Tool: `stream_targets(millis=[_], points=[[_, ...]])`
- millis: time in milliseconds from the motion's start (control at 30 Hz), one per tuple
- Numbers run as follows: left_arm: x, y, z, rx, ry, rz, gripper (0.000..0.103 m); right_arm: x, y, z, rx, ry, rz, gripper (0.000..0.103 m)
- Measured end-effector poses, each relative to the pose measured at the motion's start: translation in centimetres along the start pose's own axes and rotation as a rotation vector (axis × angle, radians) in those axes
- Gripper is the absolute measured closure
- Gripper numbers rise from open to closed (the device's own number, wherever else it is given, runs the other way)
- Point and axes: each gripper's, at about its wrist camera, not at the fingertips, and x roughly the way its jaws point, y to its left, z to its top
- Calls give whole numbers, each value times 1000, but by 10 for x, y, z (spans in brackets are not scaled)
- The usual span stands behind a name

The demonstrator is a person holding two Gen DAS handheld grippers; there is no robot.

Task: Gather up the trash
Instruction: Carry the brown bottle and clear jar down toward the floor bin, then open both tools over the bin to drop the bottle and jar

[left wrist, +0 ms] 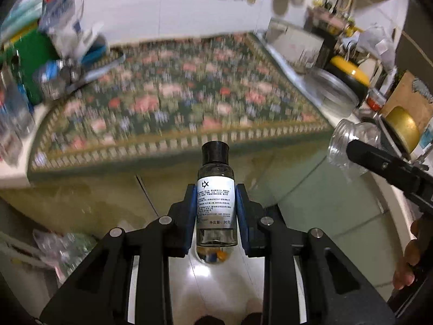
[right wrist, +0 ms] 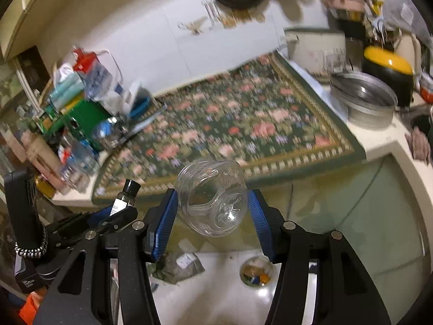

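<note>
My left gripper (left wrist: 215, 197) is shut on a small clear bottle (left wrist: 215, 189) with a black cap and a white label, held upright in the air in front of the counter. My right gripper (right wrist: 212, 203) is shut on a clear round glass jar (right wrist: 212, 196), tilted with its mouth up and to the left. In the left wrist view the jar (left wrist: 351, 146) and the right gripper's finger (left wrist: 379, 162) show at the right. In the right wrist view the bottle (right wrist: 125, 193) and the left gripper (right wrist: 113, 211) show at the left. A small bin (right wrist: 255, 272) with colourful trash sits on the floor below.
A floral cloth (right wrist: 230, 124) covers the counter. Bottles, bags and a green box (right wrist: 84, 116) crowd its left end. A metal basin (right wrist: 365, 100), a yellow-lidded pot (right wrist: 387, 62) and a white container stand at the right. A crumpled bag (right wrist: 181, 266) lies on the white floor.
</note>
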Motion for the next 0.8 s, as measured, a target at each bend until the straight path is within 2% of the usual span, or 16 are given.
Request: stream_targets(millis=[167, 367, 567, 800], points=[[63, -11, -48, -63, 80, 15, 76, 37, -40, -39, 3, 80, -3, 52], [145, -10, -121, -165, 183, 11, 76, 87, -81, -88, -12, 174, -11, 52], [223, 2, -187, -192, 296, 0, 76, 148, -108, -147, -18, 257, -1, 52], [291, 18, -230, -207, 363, -12, 76, 216, -126, -212, 8, 347, 17, 52]])
